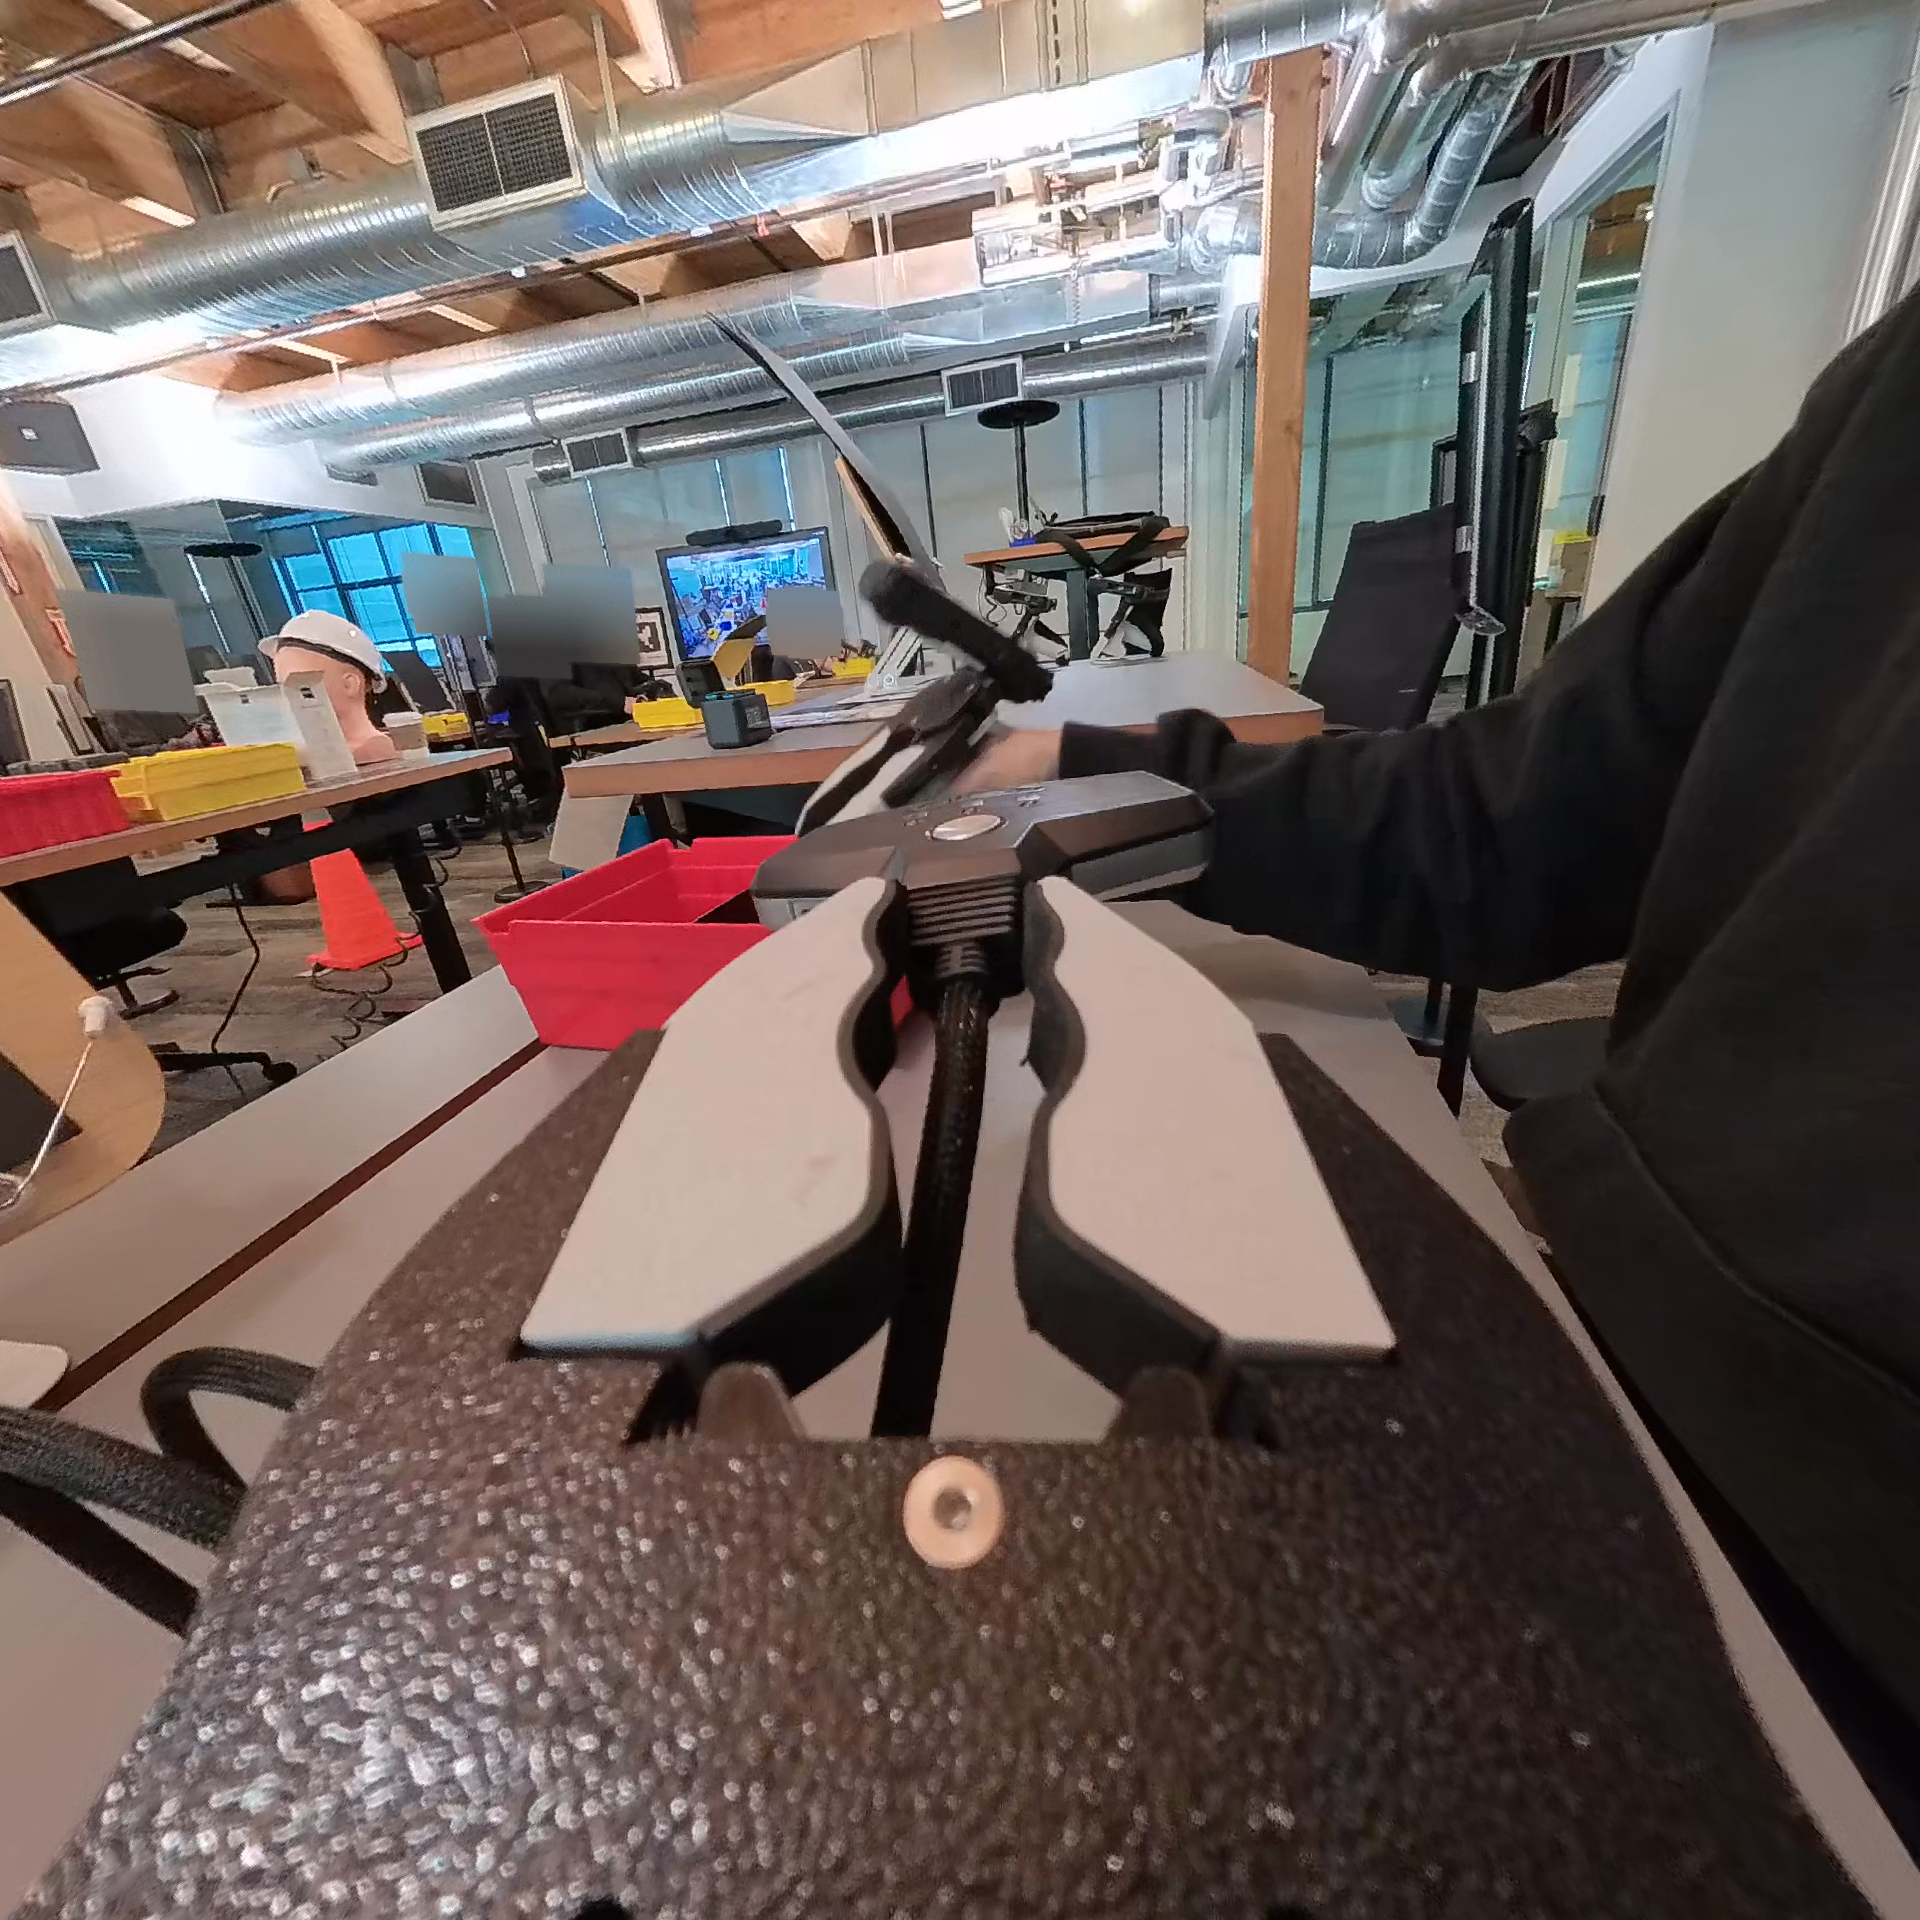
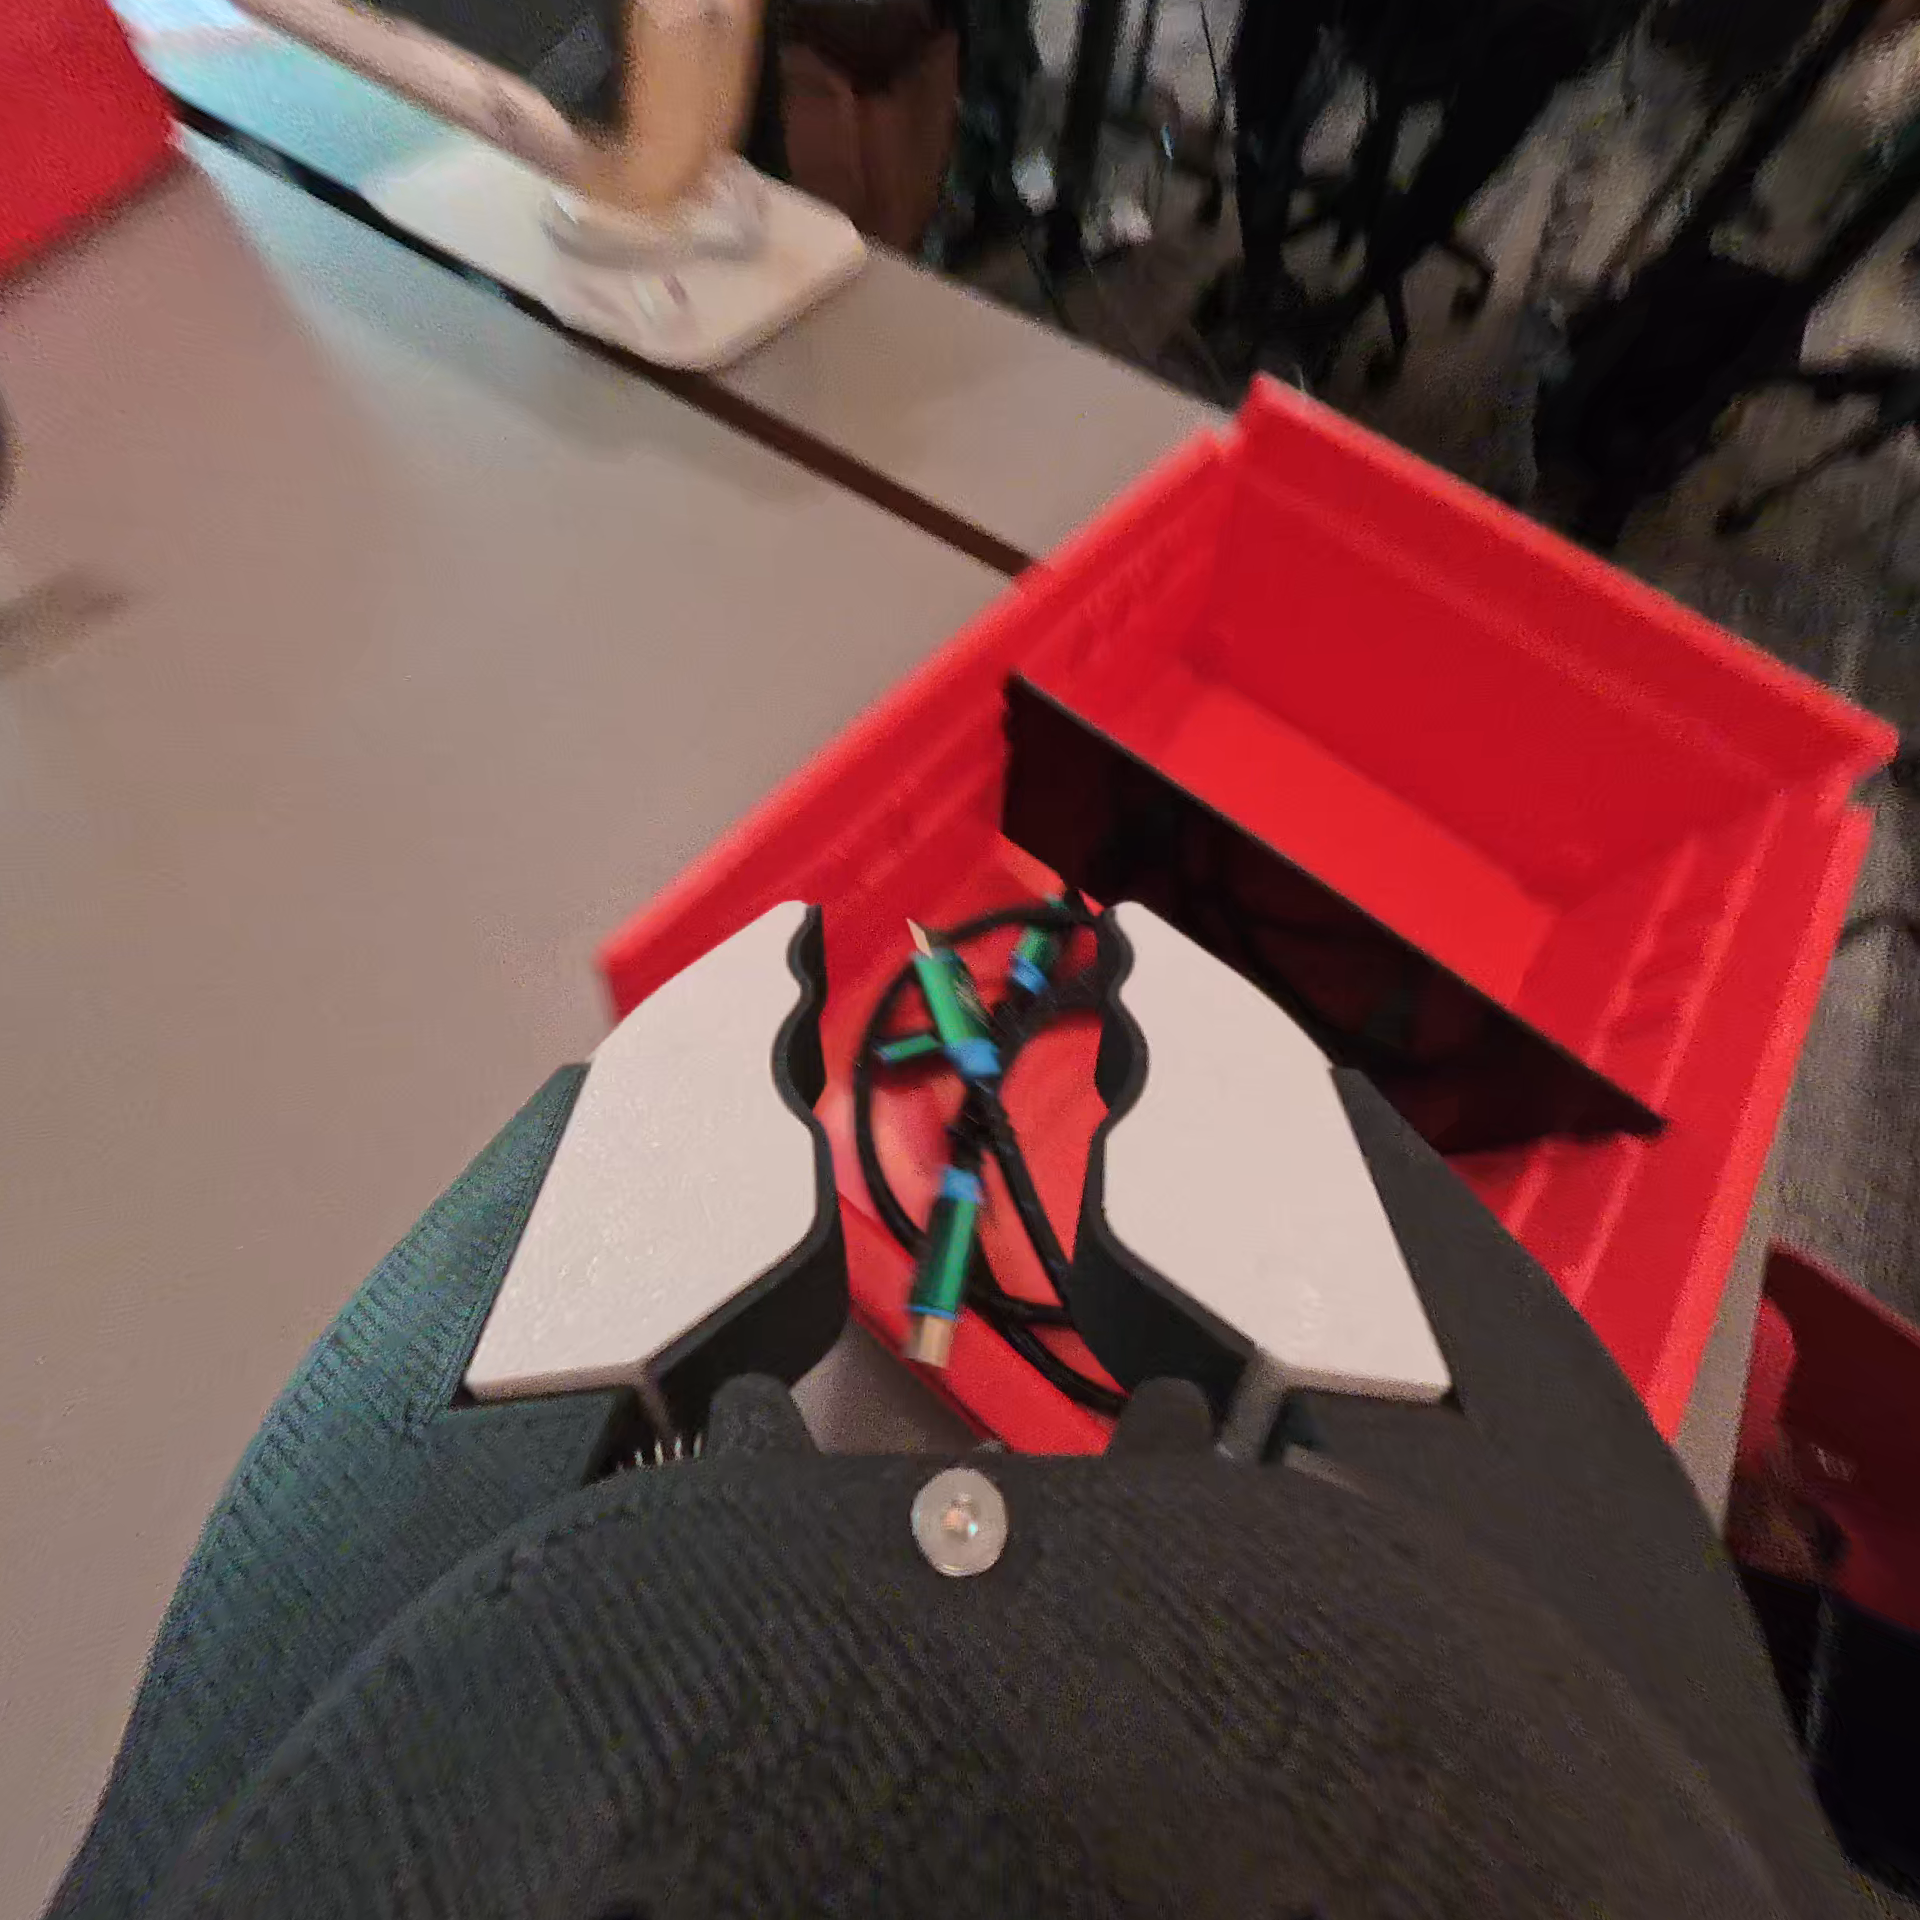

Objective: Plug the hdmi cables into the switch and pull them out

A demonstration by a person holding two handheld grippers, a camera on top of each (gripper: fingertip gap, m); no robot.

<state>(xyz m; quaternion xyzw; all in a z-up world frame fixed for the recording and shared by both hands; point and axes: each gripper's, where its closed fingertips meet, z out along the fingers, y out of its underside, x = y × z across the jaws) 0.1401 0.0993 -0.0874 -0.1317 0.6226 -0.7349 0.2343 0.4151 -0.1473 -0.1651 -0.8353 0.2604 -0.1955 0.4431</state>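
Note:
In the left wrist view my left gripper point(image 1: 961, 896) is shut on a black HDMI plug point(image 1: 961, 914). The plug's front end meets the near side of the black switch point(image 1: 977, 831), which has a silver button on top. Its black braided cable point(image 1: 940, 1164) runs back between my fingers. My right gripper point(image 2: 961, 920) is open and empty. It hovers over the near compartment of a red bin point(image 2: 1558, 644), where a black cable with green and blue plugs point(image 2: 961, 1023) lies coiled. The right gripper also shows in the left wrist view point(image 1: 904, 748), just beyond the switch.
The red bin point(image 1: 623, 945) stands at the grey table's far edge; a black divider point(image 2: 1299, 914) splits it. A loop of black braided cable point(image 1: 114, 1455) lies at the left. A person's black sleeve point(image 1: 1558, 810) crosses on the right. A white stand base point(image 2: 707, 270) sits on the neighbouring table.

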